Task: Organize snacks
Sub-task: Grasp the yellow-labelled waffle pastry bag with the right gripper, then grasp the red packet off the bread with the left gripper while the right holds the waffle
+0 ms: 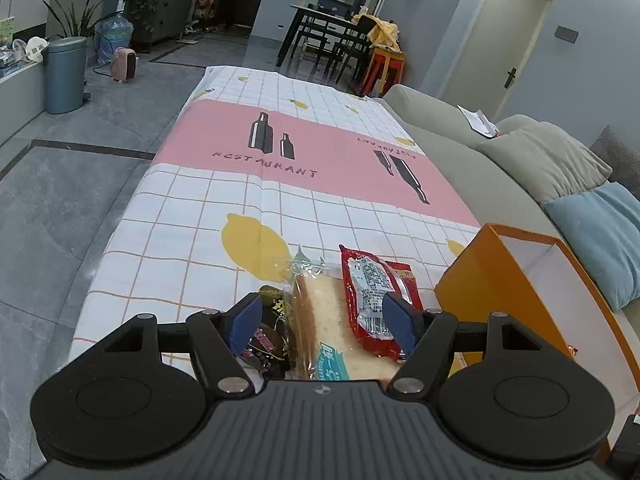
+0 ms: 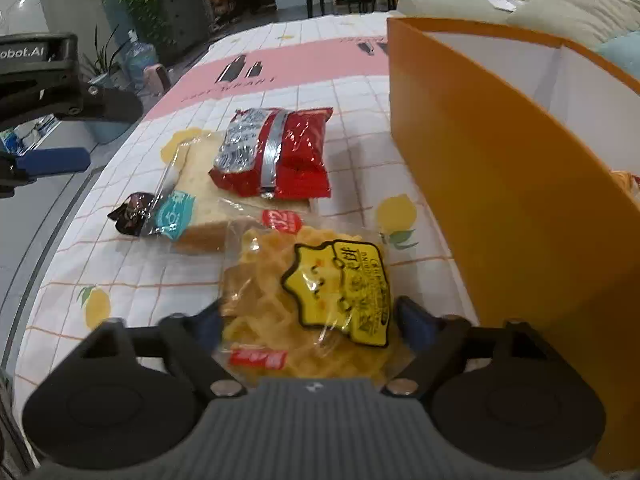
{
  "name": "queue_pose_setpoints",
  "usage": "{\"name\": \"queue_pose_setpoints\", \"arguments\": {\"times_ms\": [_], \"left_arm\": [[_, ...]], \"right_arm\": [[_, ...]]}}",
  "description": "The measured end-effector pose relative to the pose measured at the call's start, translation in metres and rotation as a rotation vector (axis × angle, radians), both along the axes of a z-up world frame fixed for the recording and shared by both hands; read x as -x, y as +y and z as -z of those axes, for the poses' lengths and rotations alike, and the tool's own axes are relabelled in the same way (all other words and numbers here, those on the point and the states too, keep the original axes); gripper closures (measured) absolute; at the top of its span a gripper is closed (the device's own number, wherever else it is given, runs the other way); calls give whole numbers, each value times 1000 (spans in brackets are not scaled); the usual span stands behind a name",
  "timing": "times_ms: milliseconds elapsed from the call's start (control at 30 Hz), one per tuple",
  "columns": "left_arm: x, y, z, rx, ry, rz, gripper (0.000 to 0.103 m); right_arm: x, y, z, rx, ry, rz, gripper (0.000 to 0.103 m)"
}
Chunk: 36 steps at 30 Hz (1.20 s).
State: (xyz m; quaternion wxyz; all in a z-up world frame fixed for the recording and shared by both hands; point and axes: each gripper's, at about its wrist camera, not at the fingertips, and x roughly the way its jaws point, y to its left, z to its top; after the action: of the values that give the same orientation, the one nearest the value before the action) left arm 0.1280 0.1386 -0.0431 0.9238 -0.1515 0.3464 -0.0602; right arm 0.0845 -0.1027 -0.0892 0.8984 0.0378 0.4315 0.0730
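A: Left wrist view first. What did we have?

B: Our left gripper (image 1: 322,320) hung w/ fingers spread wide, nothing btwn the pads, over the snack pile near the tabletop's near edge. Bread slice pack (image 1: 320,320) sat right below, red packet (image 1: 374,300) lapped on its right side, small dark packet (image 1: 266,334) tucked at its left. We judged it was lined up for the bread or red one, not yet gripping.

A: And the box?

B: Orange box (image 1: 476,280) stood at the right edge of the tablecloth (image 1: 192,240), beside the sofa (image 1: 460,148); white inside, a bit of wrapper peeking low down, couldn't tell what.

A: Right wrist view?

B: Right gripper (image 2: 310,320) had the yellow waffle pack (image 2: 308,292) btwn its fingers, apparently clamped on it, close to the orange box (image 2: 500,184), prob. headed in. Box interior mostly hidden; one orange-ish wrapper showed at the wall. Red packet (image 2: 276,152) lay on the bread.
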Motion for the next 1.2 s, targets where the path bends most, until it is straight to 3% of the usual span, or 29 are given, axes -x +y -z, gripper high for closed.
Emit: {"name": "queue_pose_setpoints", "arguments": {"times_ms": [367, 700, 867, 1033, 1200], "left_arm": [[4, -4, -5, -39, -19, 21, 22], [4, -22, -13, -129, 55, 80, 22], [4, -41, -14, -167, 91, 124, 22], [-3, -77, -13, -272, 89, 222, 22], [-34, -101, -3, -318, 171, 251, 22]], "right_arm": [[0, 2, -2, 5, -1, -17, 27], [10, 1, -9, -42, 28, -54, 28], [11, 0, -6, -29, 40, -50, 28], [9, -4, -7, -42, 46, -33, 28], [7, -5, -5, -15, 26, -20, 28]]}}
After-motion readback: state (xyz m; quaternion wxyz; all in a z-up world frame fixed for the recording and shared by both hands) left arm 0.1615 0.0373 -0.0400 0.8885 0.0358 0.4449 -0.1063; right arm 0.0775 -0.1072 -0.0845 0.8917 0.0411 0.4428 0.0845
